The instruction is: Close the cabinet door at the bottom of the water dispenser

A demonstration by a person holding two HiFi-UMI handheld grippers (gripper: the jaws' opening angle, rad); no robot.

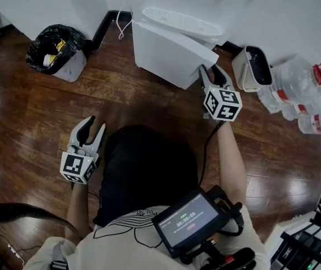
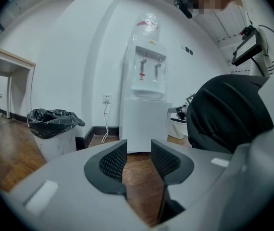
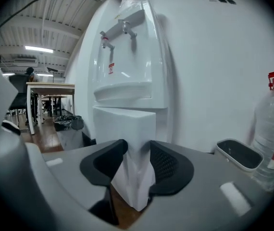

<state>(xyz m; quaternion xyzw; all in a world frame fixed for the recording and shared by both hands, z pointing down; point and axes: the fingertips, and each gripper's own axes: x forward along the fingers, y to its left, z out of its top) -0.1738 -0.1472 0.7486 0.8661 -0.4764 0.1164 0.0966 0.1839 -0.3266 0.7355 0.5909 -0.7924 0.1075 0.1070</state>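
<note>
The white water dispenser [image 1: 174,1] stands against the wall at the top of the head view. Its bottom cabinet door [image 1: 169,52] stands swung out over the wooden floor. My right gripper [image 1: 211,71] is at the door's free edge. In the right gripper view the door's edge [image 3: 127,124] fills the gap between the dark pads [image 3: 168,165], so that gripper [image 3: 138,153] is shut on it. My left gripper [image 1: 96,125] hovers over the floor at lower left, apart from the dispenser [image 2: 146,81]. It [image 2: 138,150] is open, with only floor between its fingers.
A bin lined with a black bag [image 1: 56,49] stands left of the dispenser. A small white bin [image 1: 253,66] and several large water bottles [image 1: 304,94] stand to its right. A white cable [image 1: 121,21] hangs by the wall. The person's dark lap and a screen [image 1: 188,221] fill the foreground.
</note>
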